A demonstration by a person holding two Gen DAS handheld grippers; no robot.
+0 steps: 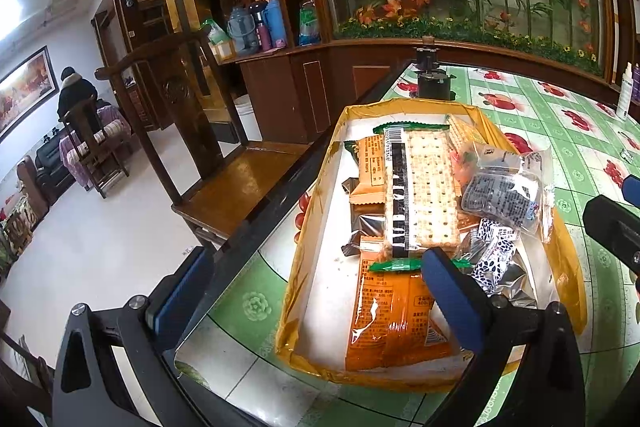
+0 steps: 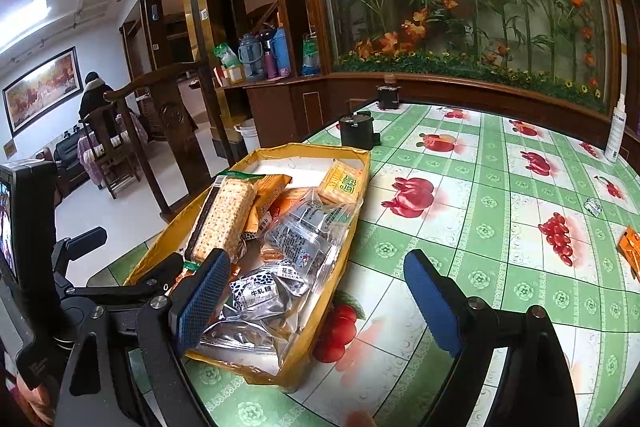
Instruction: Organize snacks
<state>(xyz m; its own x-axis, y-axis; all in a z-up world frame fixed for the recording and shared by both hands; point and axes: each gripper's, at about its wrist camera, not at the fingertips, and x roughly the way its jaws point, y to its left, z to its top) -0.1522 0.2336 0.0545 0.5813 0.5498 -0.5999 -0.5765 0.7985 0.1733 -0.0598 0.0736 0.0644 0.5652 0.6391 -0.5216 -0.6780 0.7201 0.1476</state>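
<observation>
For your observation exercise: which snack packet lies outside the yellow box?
The orange packet at the right edge of the table. Every other snack lies inside the yellow box.

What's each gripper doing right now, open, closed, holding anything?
Left gripper: open, holding nothing, over the near end of the snack tray.
Right gripper: open, holding nothing, straddling the tray's right edge.

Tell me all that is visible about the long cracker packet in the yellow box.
The long cracker packet is clear wrap with green crimped ends and a black-and-white printed strip along one side. Pale, dotted crackers show through. It looks sealed and lies flat on top of orange snack packs inside the yellow box. No gripper touches it.
</observation>
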